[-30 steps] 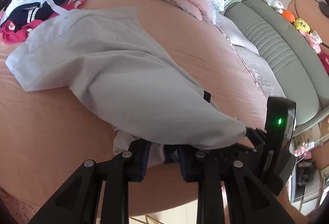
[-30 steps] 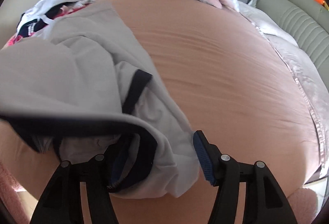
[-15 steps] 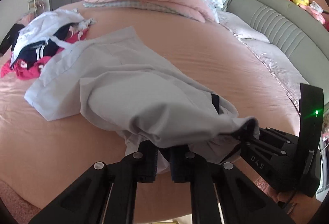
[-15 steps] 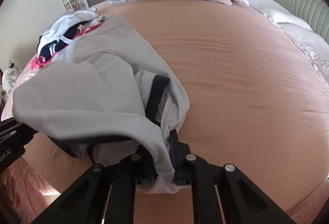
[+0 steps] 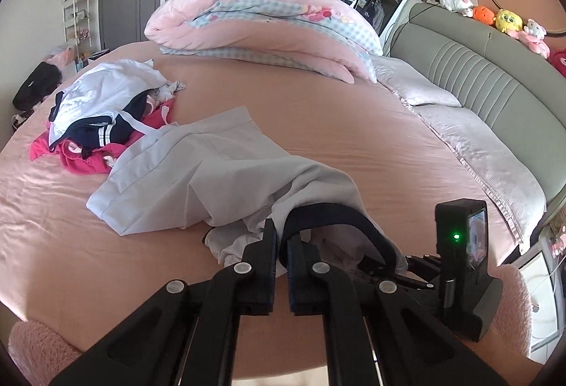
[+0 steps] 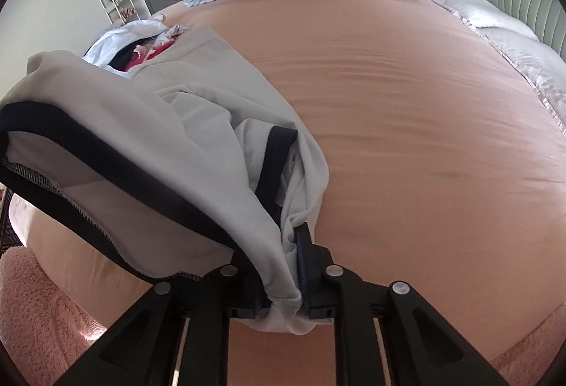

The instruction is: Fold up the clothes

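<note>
Grey cloth with a dark navy waistband, a pair of shorts (image 5: 198, 180) by the look of it, is being picked up at the near edge of the bed (image 5: 353, 124) so that it can be spread out for folding. The waistband end is raised off the pink sheet, while the leg hems lie further in, towards the heap of clothes (image 5: 102, 117) near the left edge.

The left gripper (image 5: 281, 265) is closed tight on the navy band, with the cloth pinched between its pads. The right gripper (image 6: 299, 280) has a bunch of grey cloth between its fingers; its jaws are opening at this moment, though the pads seem to be pressed against the bundle.

Both grippers are pointed steeply down at the bed, side by side at the near edge, the right one being seen low at the right of the left wrist view.

The step in hand is judged to be the lift and straightening. Next, a firm hold at both ends of the waistband is called for, then a pull apart so the shorts are laid flat.
</note>
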`<state>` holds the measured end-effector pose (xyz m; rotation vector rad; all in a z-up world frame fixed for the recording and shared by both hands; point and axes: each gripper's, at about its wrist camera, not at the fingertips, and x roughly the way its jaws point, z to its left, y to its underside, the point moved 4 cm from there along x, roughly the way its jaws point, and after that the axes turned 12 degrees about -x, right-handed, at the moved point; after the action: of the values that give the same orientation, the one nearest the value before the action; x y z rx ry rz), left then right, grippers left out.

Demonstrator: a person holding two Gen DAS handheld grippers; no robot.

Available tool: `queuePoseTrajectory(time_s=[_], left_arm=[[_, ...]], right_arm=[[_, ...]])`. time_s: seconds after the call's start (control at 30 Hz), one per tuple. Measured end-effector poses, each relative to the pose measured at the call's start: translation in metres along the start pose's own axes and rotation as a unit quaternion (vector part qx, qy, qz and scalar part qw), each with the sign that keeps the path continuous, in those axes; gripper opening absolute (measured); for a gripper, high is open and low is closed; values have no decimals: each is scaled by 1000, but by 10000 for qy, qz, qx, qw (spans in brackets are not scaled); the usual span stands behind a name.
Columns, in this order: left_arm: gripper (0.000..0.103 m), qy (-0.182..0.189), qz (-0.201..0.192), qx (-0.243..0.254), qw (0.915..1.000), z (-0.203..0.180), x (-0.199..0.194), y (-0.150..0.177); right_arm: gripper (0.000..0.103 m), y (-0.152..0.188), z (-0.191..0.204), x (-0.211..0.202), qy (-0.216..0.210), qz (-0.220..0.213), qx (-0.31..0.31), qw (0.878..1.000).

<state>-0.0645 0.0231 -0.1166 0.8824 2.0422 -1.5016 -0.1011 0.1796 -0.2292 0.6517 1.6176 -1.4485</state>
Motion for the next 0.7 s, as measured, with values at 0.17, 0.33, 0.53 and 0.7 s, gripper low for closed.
queuePoseTrajectory(time_s=[0.17,0.33,0.53,0.7], left_arm=[[4,-23,13,56,10000,-2,0,3],[4,218,-285,-198,9992,2,-20,-4],[4,572,-988,-30,9935,-10,-78,-51],[4,938,-1183,160,9884,-33,-111,-66]], right_arm=[[13,-1,-2,15,-250,98,34,9996],[8,-12,-23,-26,-463,-550,433,9965],[7,-69,-36,-131,-376,-1680,164,9849],[7,-95,-16,-232,-533,-2659,-277,9621]])
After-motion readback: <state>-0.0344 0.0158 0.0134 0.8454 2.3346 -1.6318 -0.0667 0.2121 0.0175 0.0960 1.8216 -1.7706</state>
